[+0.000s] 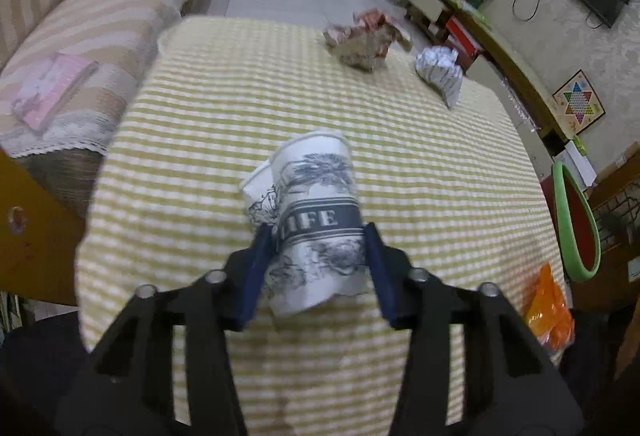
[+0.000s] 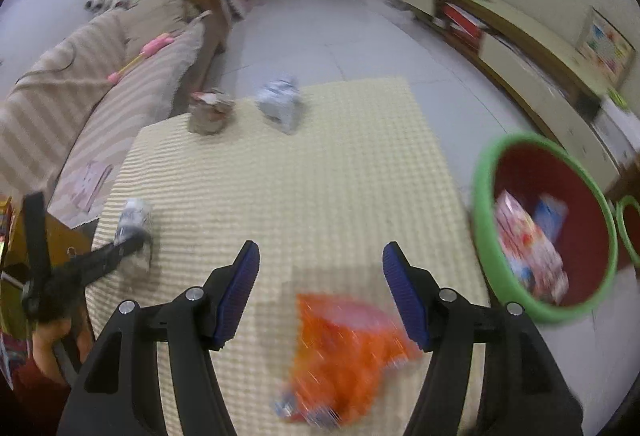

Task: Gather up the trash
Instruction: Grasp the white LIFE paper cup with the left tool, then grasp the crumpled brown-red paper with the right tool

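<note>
the left gripper is closing its blue pads on a crushed white paper cup with grey print and a dark band, which is lying on its side near the middle of the table under a yellow-and-white striped cloth; the pads are pressing its flanks, though the cup is already dented and could fold further and slip out when lifted. the right gripper is standing wide with nothing between its jaws, hovering over a crumpled orange plastic wrapper at the near right corner of that table. the red bin with a green rim is standing just off the table's right edge, already holding some packets. a brown crumpled paper wad and a white printed paper ball are waiting at the table's far side. the view over the wrapper is blurring, so a hurried closing could miss the thin plastic or pinch the cloth.
</note>
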Demonstrator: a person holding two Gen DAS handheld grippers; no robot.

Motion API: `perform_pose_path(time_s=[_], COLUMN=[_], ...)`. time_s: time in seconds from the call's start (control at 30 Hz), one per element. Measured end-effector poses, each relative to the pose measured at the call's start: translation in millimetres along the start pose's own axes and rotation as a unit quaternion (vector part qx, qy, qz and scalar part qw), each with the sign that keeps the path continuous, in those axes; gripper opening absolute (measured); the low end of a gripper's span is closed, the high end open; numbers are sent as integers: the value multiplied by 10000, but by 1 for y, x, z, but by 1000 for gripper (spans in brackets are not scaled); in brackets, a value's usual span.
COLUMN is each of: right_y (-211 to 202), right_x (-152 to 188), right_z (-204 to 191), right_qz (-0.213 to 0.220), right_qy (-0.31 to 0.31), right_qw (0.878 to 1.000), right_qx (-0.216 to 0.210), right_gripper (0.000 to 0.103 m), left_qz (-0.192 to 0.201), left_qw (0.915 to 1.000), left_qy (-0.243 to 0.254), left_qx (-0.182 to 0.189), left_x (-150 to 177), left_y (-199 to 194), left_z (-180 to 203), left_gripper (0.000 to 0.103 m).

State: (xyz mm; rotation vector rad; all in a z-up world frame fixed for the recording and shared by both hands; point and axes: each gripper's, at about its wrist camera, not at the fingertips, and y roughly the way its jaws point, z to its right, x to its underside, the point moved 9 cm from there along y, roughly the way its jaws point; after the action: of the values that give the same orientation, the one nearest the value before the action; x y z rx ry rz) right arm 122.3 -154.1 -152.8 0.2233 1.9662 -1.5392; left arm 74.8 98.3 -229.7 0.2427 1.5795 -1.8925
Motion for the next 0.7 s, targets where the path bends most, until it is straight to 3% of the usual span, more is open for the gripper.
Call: perform_pose_path(time_s=[0.3,0.4,0.7], right_y=[78,109,201], right_x=[-76,-101,-147], right_z=[-90,-112,-144], right_qz=[-31,-109,-604], right_qy=[-650,-785,-687], right_qw=[9965,9956,9956], right_qx=[-527,-497,-215], right_gripper=[63,73,73], left_qz=[310,293,80], left_qw=[9994,9995,9985], left_qy=[159,61,-380], left_qx=[13,36,384], left_x=[7,7,12], left_y=[-10,-9,5], left_z=[-6,-10,-19], left_gripper=[41,41,56])
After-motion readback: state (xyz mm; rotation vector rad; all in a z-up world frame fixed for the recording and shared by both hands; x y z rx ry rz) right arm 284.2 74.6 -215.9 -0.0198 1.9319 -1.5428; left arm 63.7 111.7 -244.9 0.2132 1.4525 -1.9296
